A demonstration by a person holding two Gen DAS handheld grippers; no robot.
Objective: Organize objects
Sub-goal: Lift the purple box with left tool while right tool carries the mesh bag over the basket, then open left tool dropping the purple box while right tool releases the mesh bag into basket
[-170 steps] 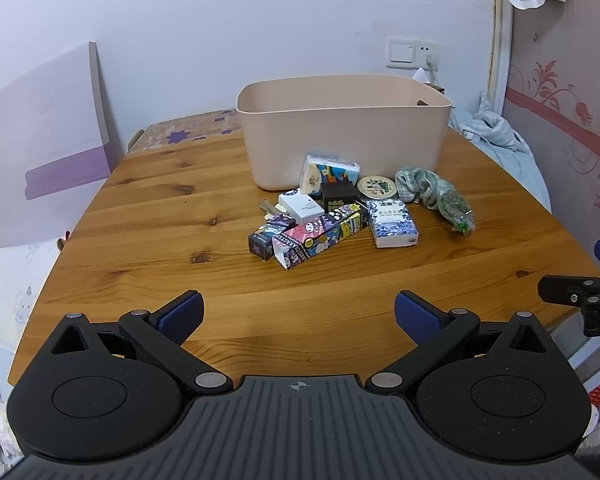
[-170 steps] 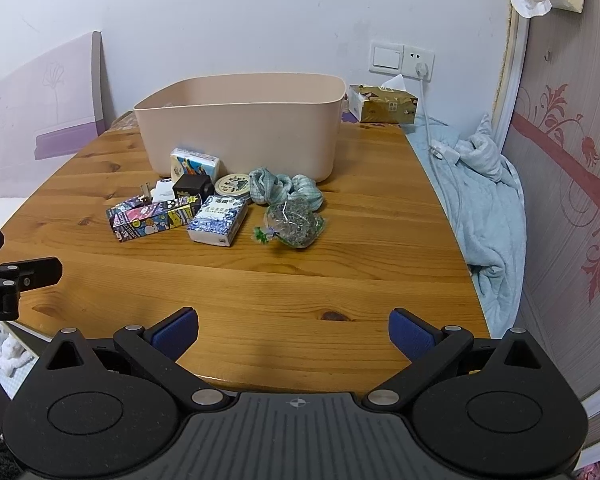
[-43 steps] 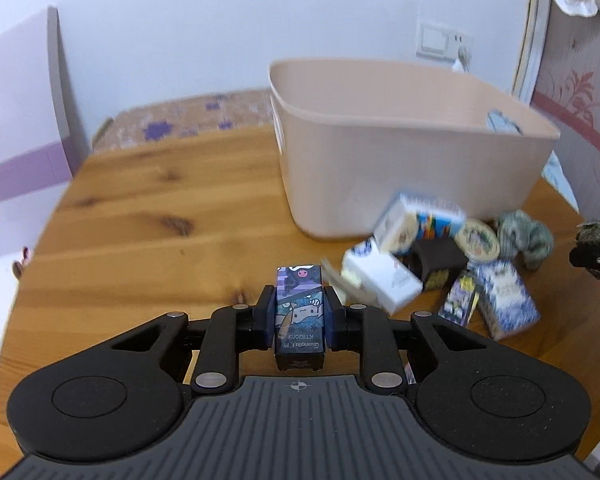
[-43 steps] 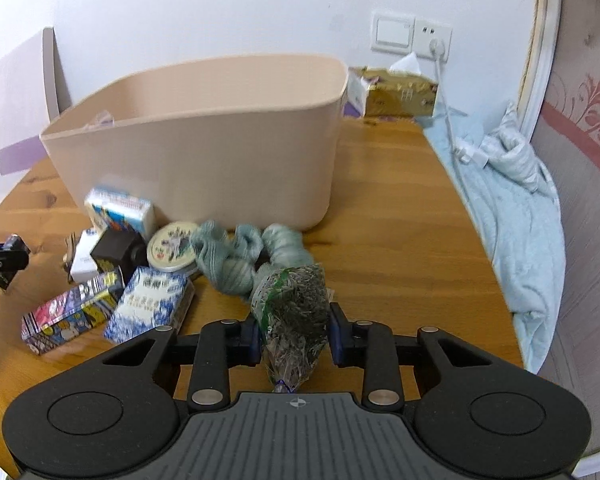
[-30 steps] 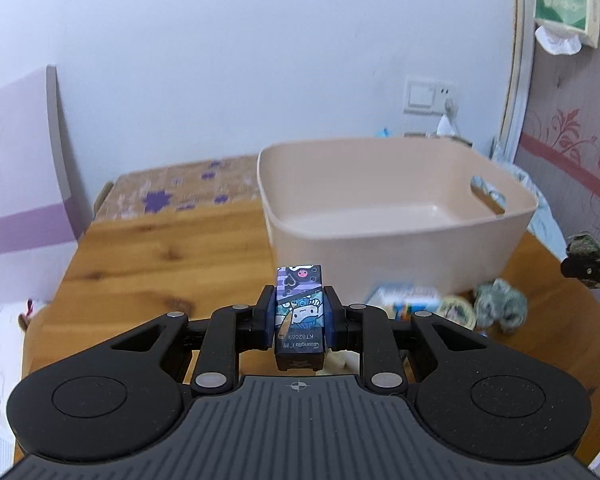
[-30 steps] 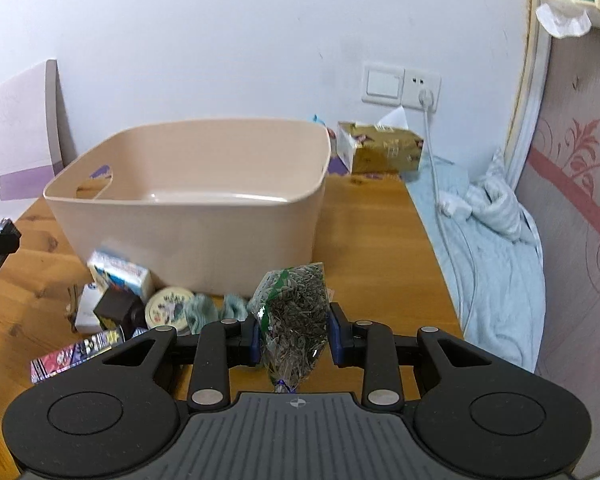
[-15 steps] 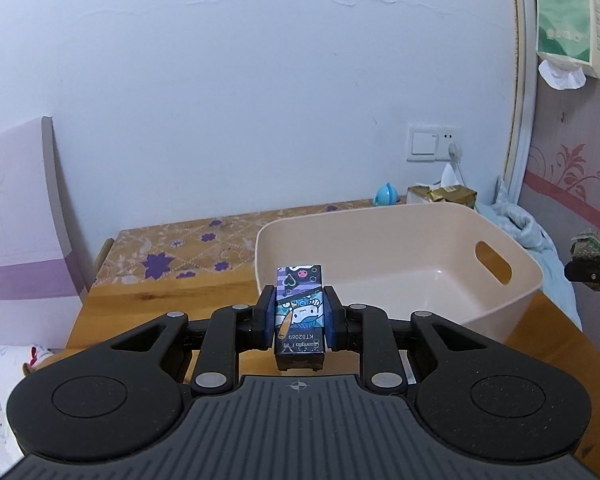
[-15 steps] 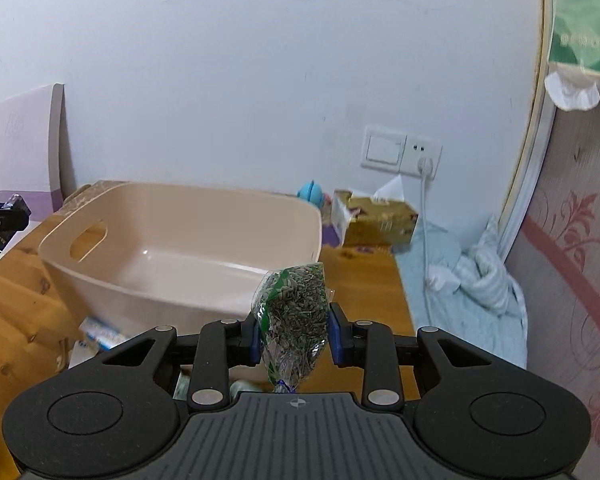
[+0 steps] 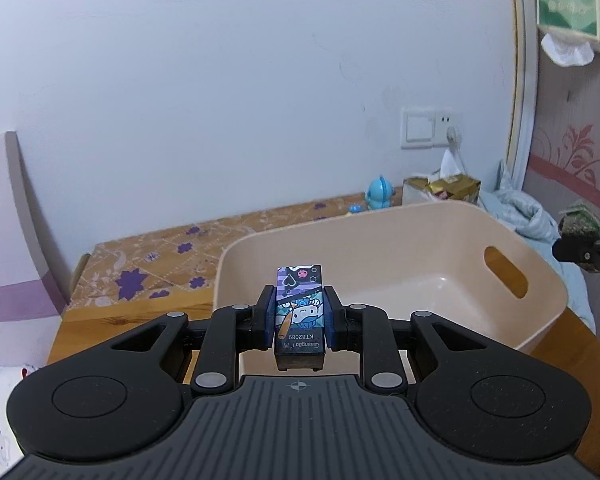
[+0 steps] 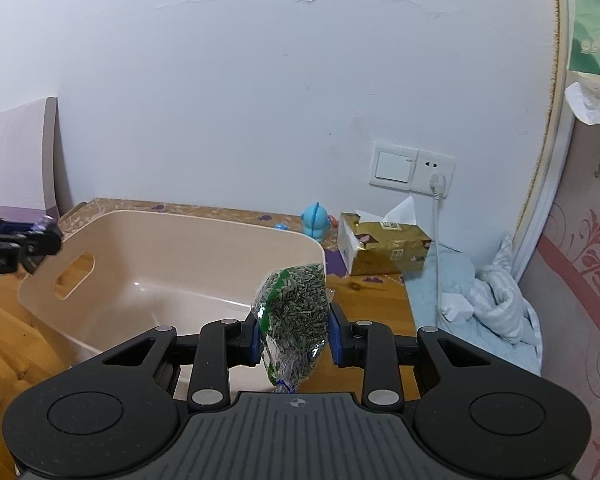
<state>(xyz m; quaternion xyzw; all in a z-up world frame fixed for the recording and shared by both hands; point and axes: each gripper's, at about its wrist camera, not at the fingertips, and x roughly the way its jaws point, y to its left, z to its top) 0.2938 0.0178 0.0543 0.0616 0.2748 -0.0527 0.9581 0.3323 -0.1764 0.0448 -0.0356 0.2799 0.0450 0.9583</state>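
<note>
1. My left gripper [image 9: 299, 316] is clamped on a small cartoon-printed card box [image 9: 299, 307], pads on its two long sides, box standing upright between them. It sits above the near left corner of the beige storage bin [image 9: 540, 276].
2. The box looks stiff and light. I judge that flat cardboard sides take a firm squeeze, though the glossy print may slide if I loosen too early.
3. My right gripper [image 10: 294, 334] pinches a clear packet of seeds [image 10: 296, 308] across its middle, near the bin's right rim [image 10: 260, 234].
4. The packet is soft and crinkly; the loose fill shifts, so I judge a mid-body grip safer than the thin sealed end.
5. The bin's floor looks bare, so either thing has room; both seem light enough to drop without harm.
</note>
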